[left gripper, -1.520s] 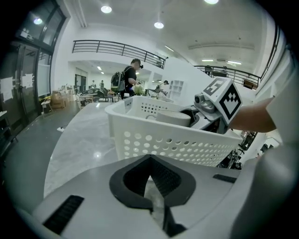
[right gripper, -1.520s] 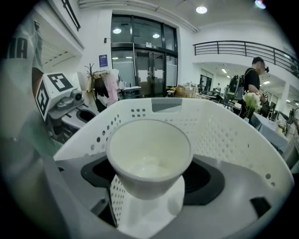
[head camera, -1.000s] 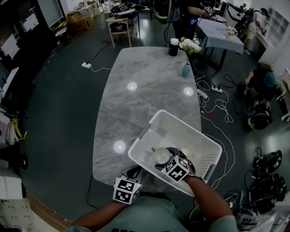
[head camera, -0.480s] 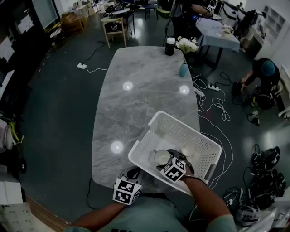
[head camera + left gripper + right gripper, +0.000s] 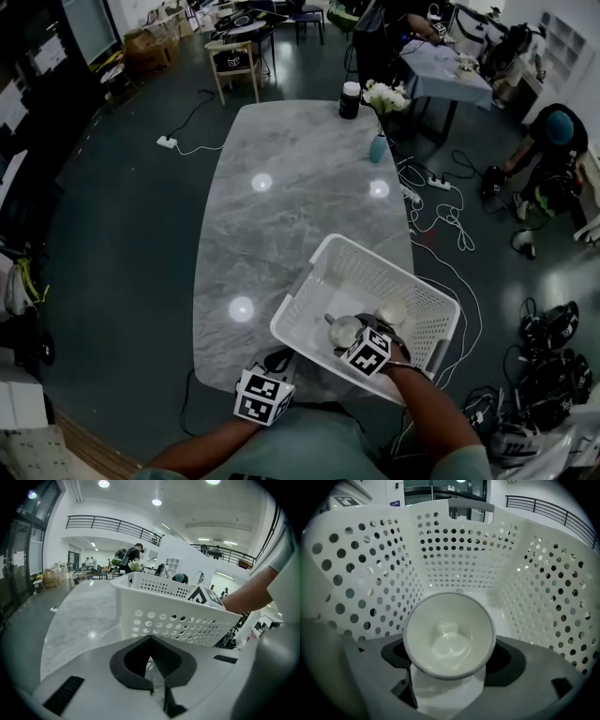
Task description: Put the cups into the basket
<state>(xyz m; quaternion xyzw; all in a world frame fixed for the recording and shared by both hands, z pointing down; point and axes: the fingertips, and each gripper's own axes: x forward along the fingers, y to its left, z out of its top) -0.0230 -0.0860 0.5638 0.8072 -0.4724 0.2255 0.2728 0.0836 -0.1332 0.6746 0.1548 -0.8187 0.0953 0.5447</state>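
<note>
A white perforated basket [image 5: 427,302] stands on the near right corner of the grey marble table [image 5: 281,216]. My right gripper [image 5: 359,340] is down inside it, shut on a white cup [image 5: 343,329]. In the right gripper view the cup [image 5: 449,632] fills the space between the jaws, its mouth facing the camera, with the basket's walls [image 5: 464,559] all around. A second pale cup [image 5: 392,311] rests in the basket just to the right. My left gripper [image 5: 264,392] hovers at the table's near edge, left of the basket, shut with nothing in it [image 5: 151,642]; the basket's wall [image 5: 178,616] rises close ahead.
At the table's far end stand a black jar [image 5: 349,98] and a teal vase of white flowers [image 5: 380,141]. Cables and a power strip [image 5: 439,183] lie on the floor to the right. A person [image 5: 553,150] crouches there. A chair [image 5: 232,58] stands beyond the table.
My right gripper has shifted a little to the right inside the basket with the cup still in it. The left gripper has stayed in place.
</note>
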